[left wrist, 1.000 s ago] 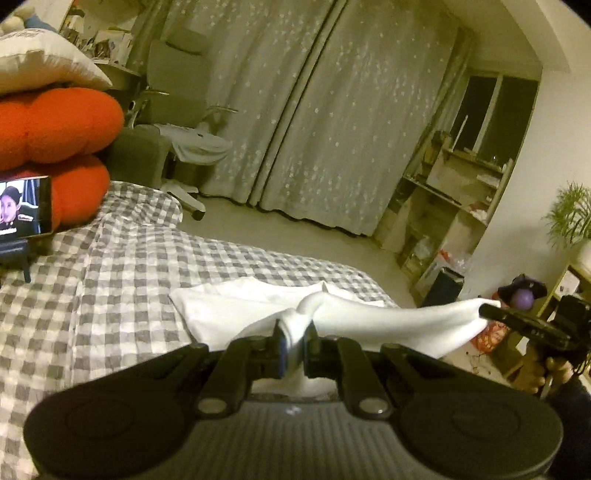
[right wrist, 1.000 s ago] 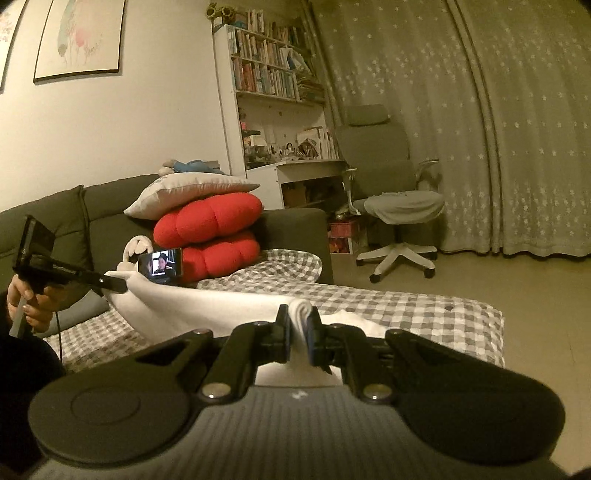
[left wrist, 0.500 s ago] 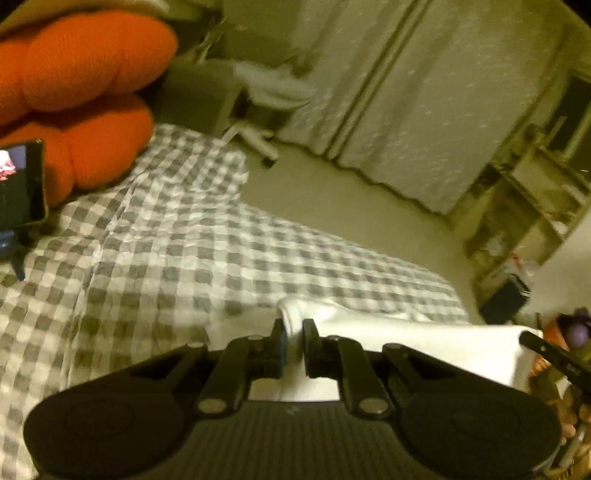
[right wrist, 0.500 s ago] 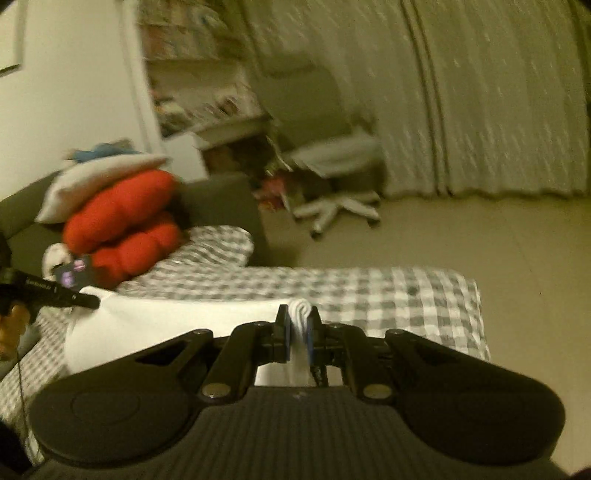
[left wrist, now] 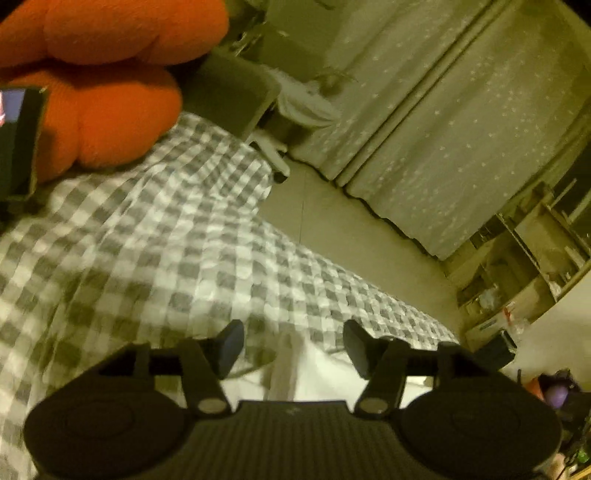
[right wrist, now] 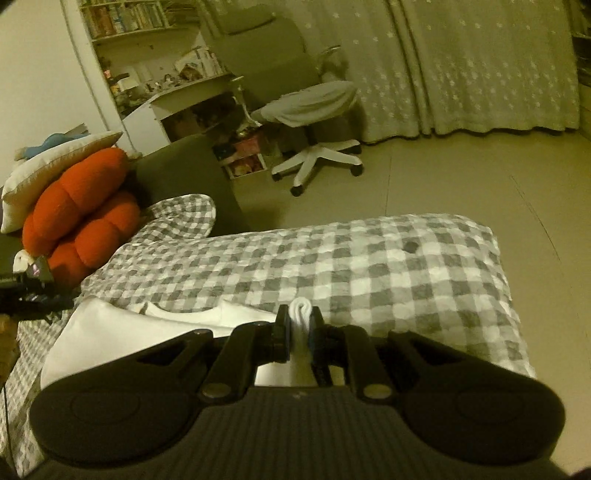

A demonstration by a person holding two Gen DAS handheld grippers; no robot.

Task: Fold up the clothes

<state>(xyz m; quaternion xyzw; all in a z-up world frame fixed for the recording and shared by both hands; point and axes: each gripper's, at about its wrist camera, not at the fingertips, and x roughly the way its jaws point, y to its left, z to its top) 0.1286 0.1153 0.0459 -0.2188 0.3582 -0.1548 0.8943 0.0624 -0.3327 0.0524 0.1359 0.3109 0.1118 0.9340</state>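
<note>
Left gripper [left wrist: 293, 345] spread wide, jaws well apart, nothing between them; below and just ahead, white garment [left wrist: 295, 373] lying on the checked cover [left wrist: 155, 236], one narrow ridge of cloth standing up in the gap without touching either finger. Blurred throughout on the left wrist view, so fine folds hard to read. Right gripper [right wrist: 298, 328] closed tight on a bunched edge of the same white garment [right wrist: 110, 332] — a small curl of fabric poking up above the fingertips, pinched on both sides. From there, spread flat to the left across the grey-and-white checked cover [right wrist: 406, 273], with a curved neckline-like edge showing near its far side; near part hidden under the gripper body. At the far left edge of the right wrist view, dark shape of the other tool just beside the garment's left corner; whether touching it, cannot tell. Beyond the cover, orange cushions [right wrist: 85, 210] stacked against a dark sofa arm [right wrist: 184, 170], a pale pillow [right wrist: 55, 155] on top. Further back, a swivel chair [right wrist: 314, 110] on the bare floor, star-patterned curtains [right wrist: 480, 66] behind it, a bookshelf [right wrist: 125, 22] to the left. On the left wrist view, a lit phone screen [left wrist: 14, 107] at the left edge, against the cushions.
</note>
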